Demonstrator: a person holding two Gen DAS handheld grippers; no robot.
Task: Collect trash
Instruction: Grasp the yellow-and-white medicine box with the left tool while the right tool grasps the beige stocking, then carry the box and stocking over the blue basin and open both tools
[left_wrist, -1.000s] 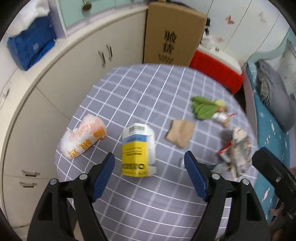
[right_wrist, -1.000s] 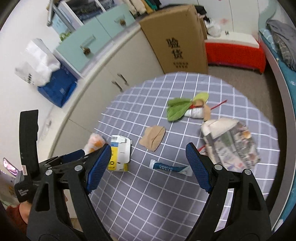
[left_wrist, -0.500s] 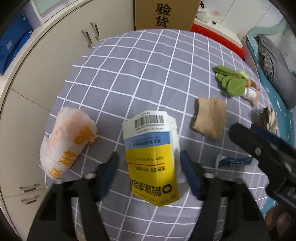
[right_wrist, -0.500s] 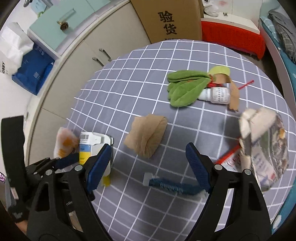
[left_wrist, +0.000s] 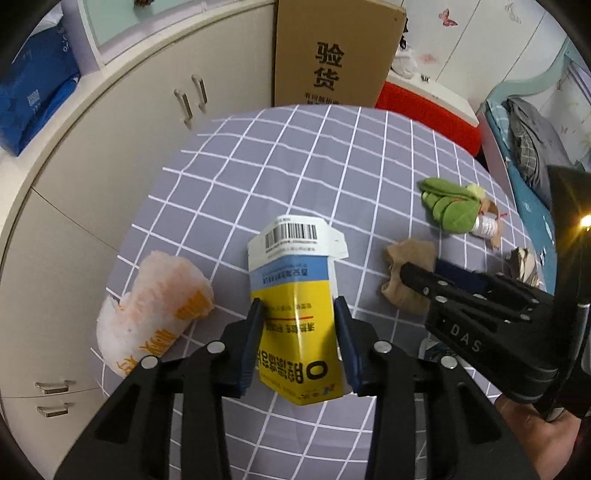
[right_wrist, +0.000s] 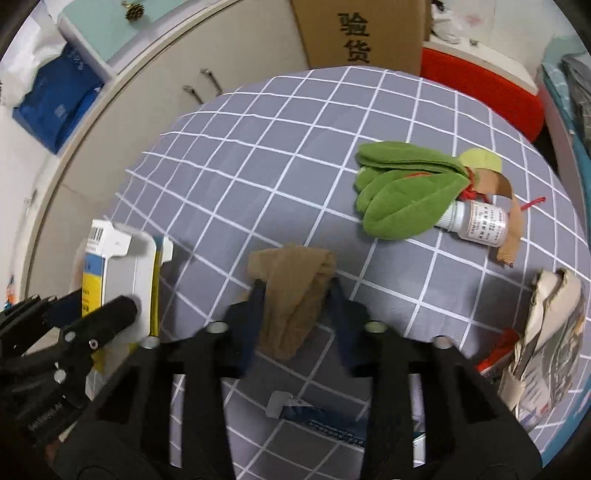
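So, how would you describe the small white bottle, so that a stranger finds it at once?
Start at the round table with the grey checked cloth and go to its right side, where the green plush leaves lie. The white bottle lies on its side, its cap under the leaves: the only hard, printed cylinder there.

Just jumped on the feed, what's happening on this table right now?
A person is clearing trash off the checked tablecloth with two handheld grippers. The left gripper is closing on the yellow and blue carton, with both pads at its sides. The right gripper is closing around the tan crumpled cloth. Nothing is lifted yet. The orange-printed bag, green leaf toy, small white bottle and crumpled newspaper lie untouched.
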